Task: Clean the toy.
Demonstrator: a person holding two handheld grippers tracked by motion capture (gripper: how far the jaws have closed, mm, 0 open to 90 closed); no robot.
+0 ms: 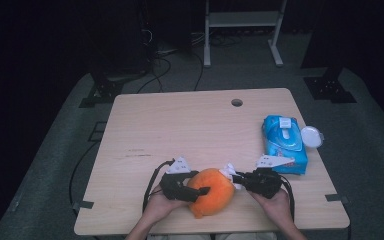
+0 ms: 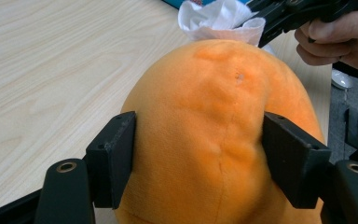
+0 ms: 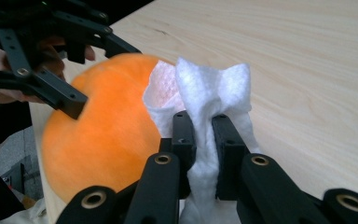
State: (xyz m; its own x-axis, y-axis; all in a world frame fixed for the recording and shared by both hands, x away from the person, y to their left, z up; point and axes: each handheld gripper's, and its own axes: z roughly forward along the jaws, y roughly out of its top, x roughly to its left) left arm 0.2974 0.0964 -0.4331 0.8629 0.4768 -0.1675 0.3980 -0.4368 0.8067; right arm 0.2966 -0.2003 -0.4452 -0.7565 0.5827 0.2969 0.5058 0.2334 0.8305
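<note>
An orange plush toy (image 1: 211, 197) sits near the front edge of the bench (image 1: 180, 125), between our two hands, as we set about wiping it down. Our left claw (image 2: 198, 161) clamps the toy from both sides, its black pads pressed into the fur, and steadies it against the wood. Our right claw (image 3: 204, 140) is closed narrowly on a crumpled white wipe (image 3: 205, 93), which touches the toy's side nearest that hand. In the high view the left claw (image 1: 200, 191) and right claw (image 1: 236, 179) meet across the toy, the wipe (image 1: 227, 171) showing as a white tuft between them.

To do this step well, we judge that the left grip should hold firm without crushing the soft body, so the surface stays rounded and reachable. The wipe should be drawn across the fur in short strokes with a loose fold leading, keeping the hard jaws off the plush. Light pressure seems wise, since the toy gives easily and may roll toward the edge.

Farther back on the right of the bench lies a blue pack of wipes (image 1: 284, 144), its lid flipped open, with a small round white cap (image 1: 311, 136) just beside it at the bench's rim. A cable hole (image 1: 236, 102) marks the far side.
</note>
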